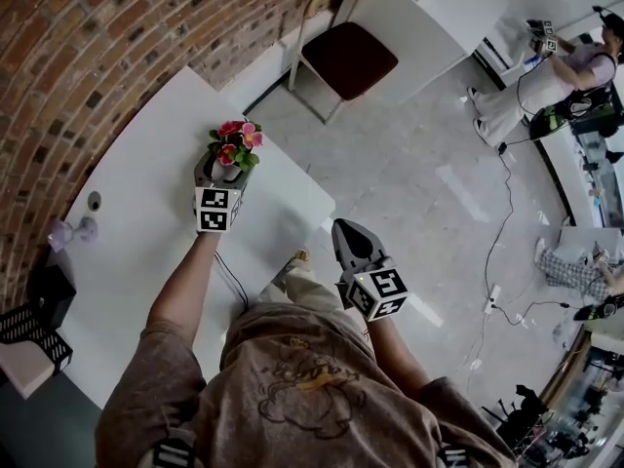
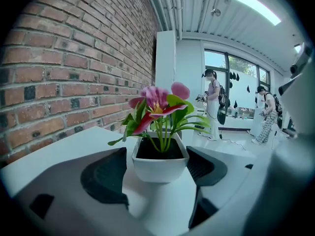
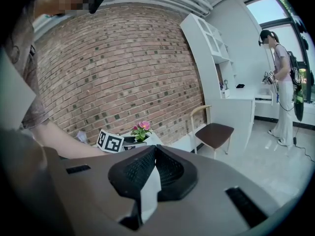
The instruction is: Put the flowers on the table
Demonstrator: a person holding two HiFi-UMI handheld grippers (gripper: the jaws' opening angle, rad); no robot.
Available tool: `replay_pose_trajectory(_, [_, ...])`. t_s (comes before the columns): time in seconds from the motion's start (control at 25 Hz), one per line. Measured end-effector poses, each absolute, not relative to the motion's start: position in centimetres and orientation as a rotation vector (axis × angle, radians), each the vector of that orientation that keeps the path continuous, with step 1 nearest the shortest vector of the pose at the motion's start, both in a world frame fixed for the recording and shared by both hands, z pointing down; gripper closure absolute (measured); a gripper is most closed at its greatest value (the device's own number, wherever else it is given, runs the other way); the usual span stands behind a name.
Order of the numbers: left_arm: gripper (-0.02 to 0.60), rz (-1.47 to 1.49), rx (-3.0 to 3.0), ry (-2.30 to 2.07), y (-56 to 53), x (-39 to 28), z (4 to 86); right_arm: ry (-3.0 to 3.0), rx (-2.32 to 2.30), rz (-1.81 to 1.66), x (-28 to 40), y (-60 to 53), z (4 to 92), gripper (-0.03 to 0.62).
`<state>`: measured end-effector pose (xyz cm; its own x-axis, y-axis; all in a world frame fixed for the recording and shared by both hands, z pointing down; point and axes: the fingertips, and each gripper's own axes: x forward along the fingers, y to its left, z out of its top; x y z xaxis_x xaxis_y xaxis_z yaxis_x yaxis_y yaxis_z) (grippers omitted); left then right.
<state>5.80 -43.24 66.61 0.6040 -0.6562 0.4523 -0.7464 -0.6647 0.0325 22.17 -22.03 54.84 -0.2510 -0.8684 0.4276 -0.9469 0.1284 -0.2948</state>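
- Left gripper [image 1: 224, 175] has its 2 jaws clamped on the small white square pot of pink flowers with green leaves [image 2: 158, 167], 1 dark pad against each side wall
- The pot is upright over the far right part of the white table [image 1: 127, 213]; the red brick wall [image 1: 88, 57] runs along the table's left side
- Whether the pot's base touches the tabletop, I cannot tell
- Right gripper [image 3: 155, 150] has its jaws closed tip to tip, nothing between them, over the grey floor [image 1: 409, 193] right of the table, well apart from the pot
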Motion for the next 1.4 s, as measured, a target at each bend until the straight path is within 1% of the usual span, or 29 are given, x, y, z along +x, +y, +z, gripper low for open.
replay_pose_trajectory(0.44, [0.206, 0.579, 2.595, -1.163, -41.1, 2.1, 62.8, -2.329, 1.74, 0.716, 20.8, -23.7, 53.9, 0.589])
replay_pose_trajectory(0.92, [0.207, 0.366, 2.537, -1.207, -37.6, -1.7, 54.0, -2.445, 1.604, 0.62, 18.5, -25.4, 52.6, 0.589])
replay_pose_trajectory(1.16, [0.207, 0.25, 2.54, -1.21, -35.5, -2.9, 49.3, -2.473, 1.563, 0.563, 18.0, -26.1, 51.5, 0.589])
replay_pose_trajectory(1.4, [0.207, 0.178, 2.523, -1.237, -33.0, -3.4, 46.3, -2.501, 1.552, 0.471, 17.7, -26.8, 49.6, 0.589])
